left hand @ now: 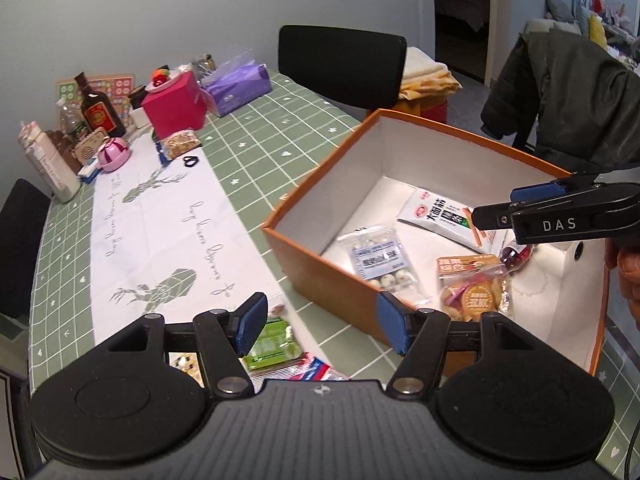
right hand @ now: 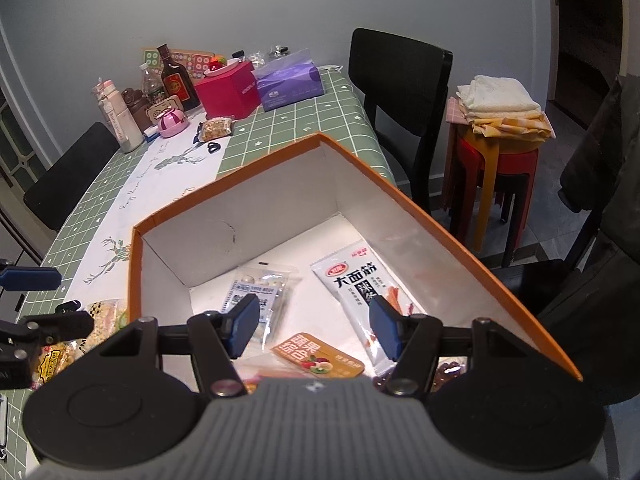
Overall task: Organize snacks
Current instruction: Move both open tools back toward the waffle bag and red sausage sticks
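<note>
Snacks in sealed plastic packets are split between two places: some already lie in the orange cardboard box with white inner walls [left hand: 320, 280], and others wait on the green checked tablecloth [left hand: 248, 152] just outside its near-left wall.

Nearest the left wrist camera, the left gripper [left hand: 322, 328] has its blue pads apart with nothing between them, and it hangs over the box's near corner. Just below it lie a green-labelled snack packet [left hand: 272, 346] and a red-and-white wrapper [left hand: 308, 370], both outside the box. My judgement is that fetching one of these is the step in hand. To do it well, the left gripper should tip down over the green packet, straddle its short side, and close on the body, not the crinkly seal, which would likely slip.

The right gripper [right hand: 314, 330] is likewise parted and empty, hovering above the box floor. It should hold clear of the left wall so the incoming packet has a free path.

Inside lie a clear bag of pale round sweets [right hand: 260, 292], an orange-topped dried-fruit pouch [right hand: 316, 356] and a long white pouch with black lettering [right hand: 360, 292]. The far-left corner of the floor looks bare, a good landing spot.

Farther off, a small bag of nuts [right hand: 216, 128] rests on the white deer-print runner [left hand: 160, 216], probably a later pick.
</note>
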